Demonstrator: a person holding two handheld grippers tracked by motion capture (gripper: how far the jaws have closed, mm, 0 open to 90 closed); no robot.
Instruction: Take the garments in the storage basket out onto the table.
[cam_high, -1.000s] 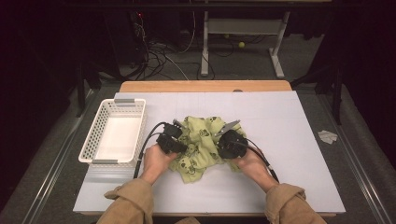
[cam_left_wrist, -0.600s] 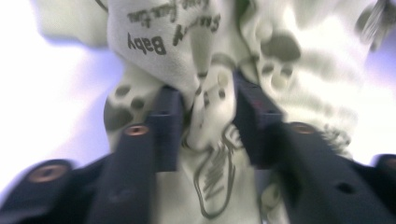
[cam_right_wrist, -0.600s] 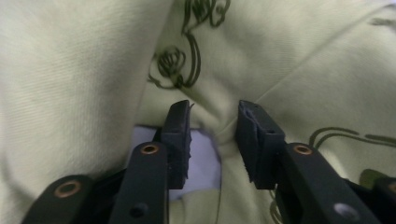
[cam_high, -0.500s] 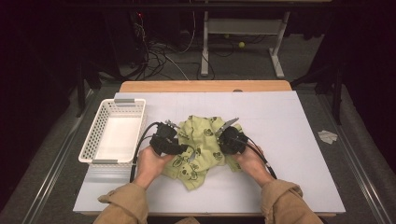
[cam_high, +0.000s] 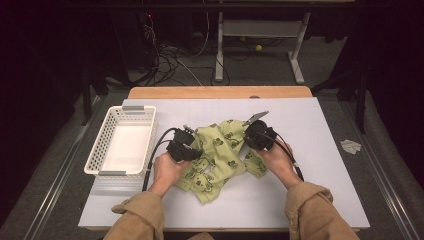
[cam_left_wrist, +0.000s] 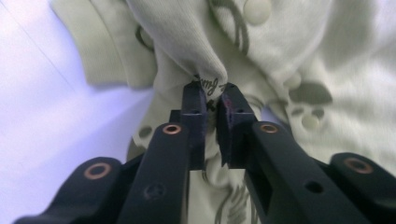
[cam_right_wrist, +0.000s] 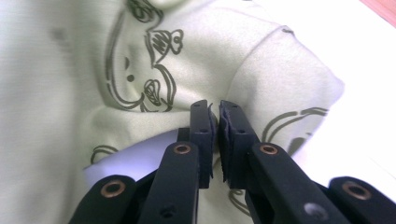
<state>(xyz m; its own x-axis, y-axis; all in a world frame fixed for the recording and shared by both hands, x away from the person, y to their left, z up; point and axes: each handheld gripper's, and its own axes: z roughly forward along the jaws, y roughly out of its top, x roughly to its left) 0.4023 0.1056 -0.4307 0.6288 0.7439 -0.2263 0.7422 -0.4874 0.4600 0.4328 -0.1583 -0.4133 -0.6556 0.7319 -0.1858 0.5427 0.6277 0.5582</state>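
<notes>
Green garment (cam_high: 217, 157), pale, printed with dark cartoon figures, crumpled in a loose heap on the white table top (cam_high: 320, 200), right of the white basket (cam_high: 122, 145) and apart from it. Seen close in the left gripper view (cam_left_wrist: 187, 42): a soft fold with round snap buttons, pulled up into a pinch. Seen close in the right gripper view (cam_right_wrist: 154, 60): a printed face and a hemmed edge, white table showing under the lifted cloth.

Left gripper (cam_high: 192, 150) at the garment's left edge, the side facing the basket; jaws just closing, now clamped on a raised fold of the garment, cloth squeezed between the pads in the left gripper view (cam_left_wrist: 212, 95). Left hand (cam_high: 167, 170) behind it, sleeve tan.

Right gripper (cam_high: 247, 140) at the garment's right edge, the side away from the basket; jaws just closing, now nipped together on a thin edge of the garment, fabric caught between the pads in the right gripper view (cam_right_wrist: 215, 112). Right hand (cam_high: 277, 160) behind it, black cable trailing back along the wrist.

Basket empty, just left of the left gripper.
</notes>
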